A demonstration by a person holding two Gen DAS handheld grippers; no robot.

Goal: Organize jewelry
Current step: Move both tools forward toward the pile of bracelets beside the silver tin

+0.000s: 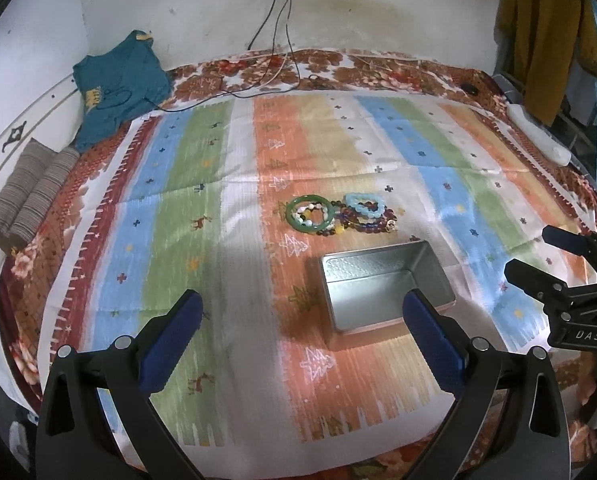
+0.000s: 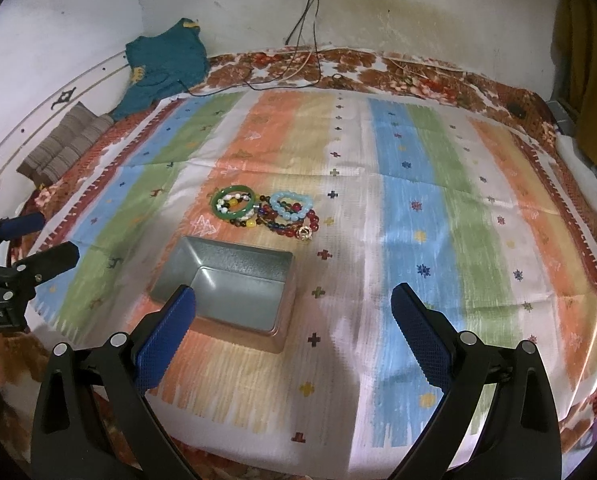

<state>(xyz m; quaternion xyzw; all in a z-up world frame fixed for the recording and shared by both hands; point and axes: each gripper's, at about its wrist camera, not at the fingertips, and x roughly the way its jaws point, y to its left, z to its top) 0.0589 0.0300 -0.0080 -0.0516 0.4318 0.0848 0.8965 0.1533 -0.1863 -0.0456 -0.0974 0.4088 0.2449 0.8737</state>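
A pile of jewelry lies on the striped cloth: a green bangle [image 1: 309,215] [image 2: 234,200], a light blue bead bracelet [image 1: 365,207] [image 2: 291,205] and dark red and mixed bead strands [image 1: 372,224] [image 2: 298,222]. An empty metal tin [image 1: 386,284] [image 2: 230,284] sits open just in front of the pile. My left gripper [image 1: 304,328] is open and empty, above the cloth left of the tin. My right gripper [image 2: 294,320] is open and empty, right of the tin; it also shows in the left wrist view [image 1: 526,254].
The striped cloth [image 1: 178,200] covers a floral bed. A teal garment [image 1: 118,88] and striped pillows [image 1: 30,196] lie at the back left. Cables [image 1: 274,68] run from a wall socket. A mustard garment [image 1: 546,32] hangs at the right. A white object [image 1: 538,136] lies at the right edge.
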